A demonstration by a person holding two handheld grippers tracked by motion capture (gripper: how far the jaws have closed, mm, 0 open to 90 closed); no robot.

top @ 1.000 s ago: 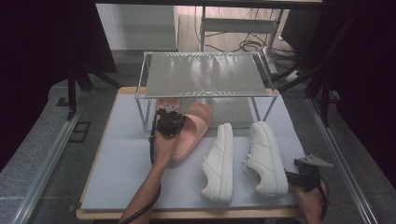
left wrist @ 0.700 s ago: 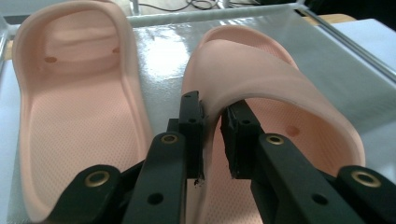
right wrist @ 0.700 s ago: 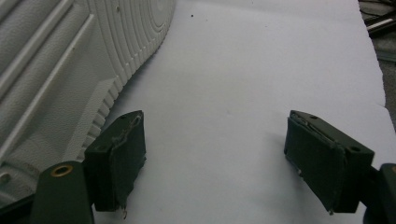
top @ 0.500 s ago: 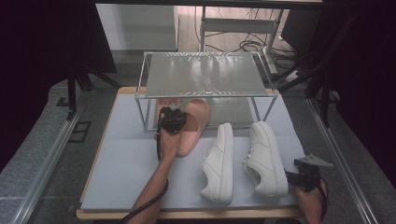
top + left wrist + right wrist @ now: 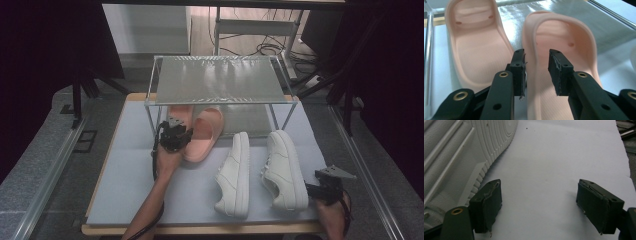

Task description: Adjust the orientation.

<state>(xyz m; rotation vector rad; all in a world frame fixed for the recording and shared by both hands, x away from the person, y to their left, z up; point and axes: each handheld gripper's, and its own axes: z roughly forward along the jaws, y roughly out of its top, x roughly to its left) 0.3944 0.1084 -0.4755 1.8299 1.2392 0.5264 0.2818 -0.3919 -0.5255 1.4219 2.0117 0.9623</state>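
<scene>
Two pink slippers [image 5: 204,134] are lying side by side at the front edge of the metal rack [image 5: 220,80], their toes reaching under it, on the grey mat [image 5: 125,170]. The left gripper [image 5: 175,136] is sitting over the inner rim of the right-hand slipper [image 5: 564,47]; its jaws have just been opening and are standing apart, with the rim between them and the pads not pressing on it. The other slipper [image 5: 474,47] is lying just beside. Two white sneakers [image 5: 260,170] are lying to the right, soles up. The right gripper [image 5: 327,187] is resting near the right-hand sneaker [image 5: 454,157], its jaws wide apart over bare mat.
</scene>
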